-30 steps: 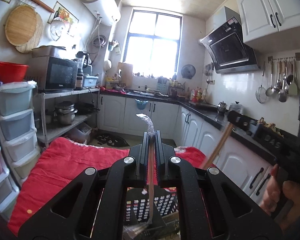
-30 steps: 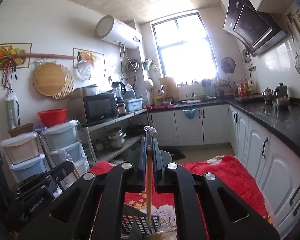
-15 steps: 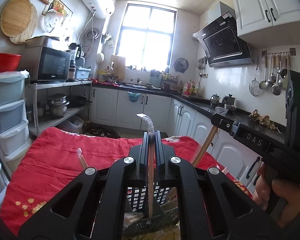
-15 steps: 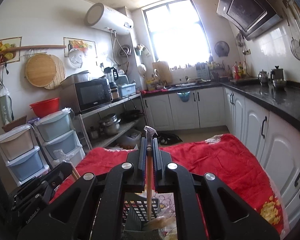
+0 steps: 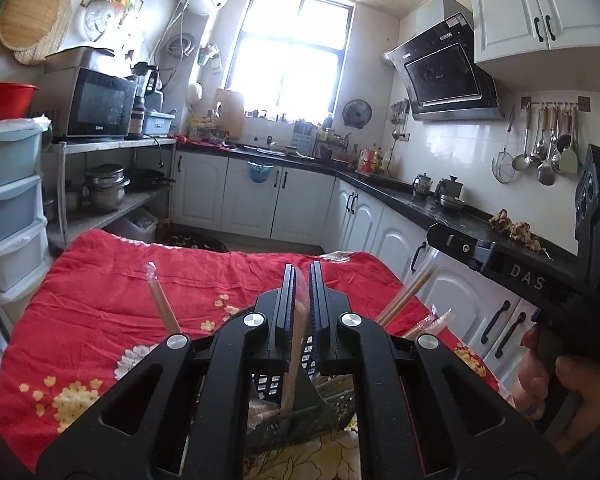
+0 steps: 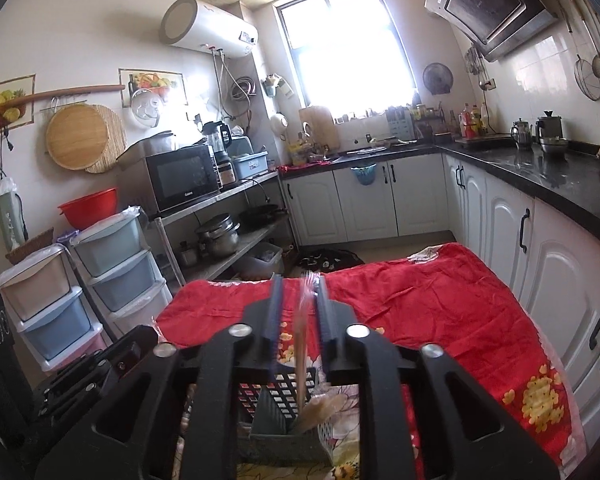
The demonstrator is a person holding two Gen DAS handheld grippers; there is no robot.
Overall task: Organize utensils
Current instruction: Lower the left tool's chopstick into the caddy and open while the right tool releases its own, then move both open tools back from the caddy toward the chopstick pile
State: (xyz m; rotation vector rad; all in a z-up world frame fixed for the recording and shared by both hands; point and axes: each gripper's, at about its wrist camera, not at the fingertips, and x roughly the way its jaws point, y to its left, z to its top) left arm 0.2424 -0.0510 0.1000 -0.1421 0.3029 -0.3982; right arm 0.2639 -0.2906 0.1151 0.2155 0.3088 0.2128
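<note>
The left gripper point(image 5: 302, 276) is clenched on a pair of plastic-wrapped wooden chopsticks point(image 5: 296, 344), held upright between its narrow black fingers with the lower end inside a dark slotted utensil basket point(image 5: 276, 384). The right gripper point(image 6: 298, 284) has its jaws opening around a second wrapped pair of chopsticks point(image 6: 301, 344); this pair is blurred, stands upright in the gap and does not appear to be pressed from both sides, and its lower end reaches into the same basket point(image 6: 284, 392). The basket sits on a red blanket with yellow flowers point(image 5: 100, 292), close in front of both grippers, and each gripper's body hides most of it. More wrapped chopsticks lean out of it: one pair to the left point(image 5: 162, 300) and several to the right point(image 5: 408, 296). From the left camera the other gripper's black housing at the right edge shows the raised letters "DAS", the rest being cut off, and a hand point(image 5: 560, 384) grips its handle. A small green light glows on it at the frame's edge. Beyond lies a kitchen: a black microwave point(image 5: 96, 102) on a metal shelf carries a small white brand name too small to read, and a black range hood point(image 5: 444, 72) bears lettering that is equally unreadable.
</note>
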